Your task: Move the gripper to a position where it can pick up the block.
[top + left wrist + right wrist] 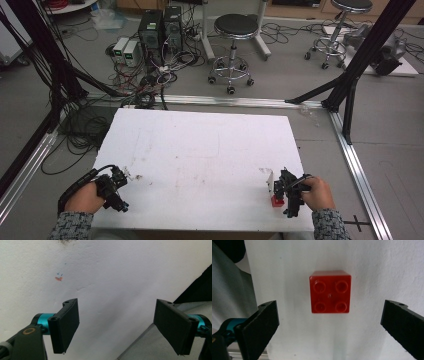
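You held your right gripper (329, 327) over the white table (200, 150), close to its near right corner. Its two black jaws were spread wide apart and gripped nothing. A red block (330, 291) with four round bumps on top lay flat on the table, just ahead of the jaws and between their two lines. It did not touch either jaw. From the high view, the red block (276, 201) sat right beside the right gripper (286, 192), near the table's near edge. Your right hand (316, 194) held the gripper's body from the right side.

Your left gripper (120, 327) was at the near left corner of the table. Its jaws were spread wide too, with only bare white table between them. A small red mark (59, 278) and some tiny blue specks showed on the table farther ahead. In the high view, your left hand (86, 197) held the left gripper (116, 187) at the table's left edge.
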{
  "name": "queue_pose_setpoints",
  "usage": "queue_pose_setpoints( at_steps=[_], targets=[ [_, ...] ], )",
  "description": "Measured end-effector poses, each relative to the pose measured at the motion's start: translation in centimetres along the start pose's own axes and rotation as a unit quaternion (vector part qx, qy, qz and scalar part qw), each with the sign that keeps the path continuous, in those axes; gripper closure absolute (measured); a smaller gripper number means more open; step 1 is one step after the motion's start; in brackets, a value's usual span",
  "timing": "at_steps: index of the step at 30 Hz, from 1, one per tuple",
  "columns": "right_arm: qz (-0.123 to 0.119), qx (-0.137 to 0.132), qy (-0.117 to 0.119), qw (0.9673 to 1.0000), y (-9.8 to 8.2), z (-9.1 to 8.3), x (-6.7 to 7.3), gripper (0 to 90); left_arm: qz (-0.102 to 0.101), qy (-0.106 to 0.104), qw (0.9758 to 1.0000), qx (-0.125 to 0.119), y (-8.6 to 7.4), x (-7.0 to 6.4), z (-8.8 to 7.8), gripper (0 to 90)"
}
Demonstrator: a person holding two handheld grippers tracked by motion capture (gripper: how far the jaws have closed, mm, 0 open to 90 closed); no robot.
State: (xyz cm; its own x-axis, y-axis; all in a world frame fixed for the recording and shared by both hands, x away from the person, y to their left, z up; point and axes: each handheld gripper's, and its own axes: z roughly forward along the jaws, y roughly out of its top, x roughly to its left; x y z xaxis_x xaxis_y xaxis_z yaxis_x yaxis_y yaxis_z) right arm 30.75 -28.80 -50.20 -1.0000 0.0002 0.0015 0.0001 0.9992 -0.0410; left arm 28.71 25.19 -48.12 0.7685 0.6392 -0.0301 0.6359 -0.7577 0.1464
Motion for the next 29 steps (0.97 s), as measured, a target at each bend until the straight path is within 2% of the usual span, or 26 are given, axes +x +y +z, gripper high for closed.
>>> queue_pose_setpoints(
  at_steps=[11, 12, 29],
  targets=[
    [-0.014, -0.010, 0.004, 0.9998, 0.6, 1.4, -0.2, 0.9, 0.000, 0.000, 1.0000, -0.001, 0.0, 0.0, 0.0, 20.9],
    [-0.021, -0.010, 0.001, 0.9997, 0.7, 1.7, -0.1, 0.8, 0.000, 0.000, 1.0000, 0.000, 0.0, 0.0, 0.0, 20.9],
    [-0.021, -0.012, -0.005, 0.9997, 1.1, 2.3, -0.2, 0.9, -0.003, 0.000, 1.0000, -0.004, -0.1, 0.0, 0.1, 20.9]
  ],
)
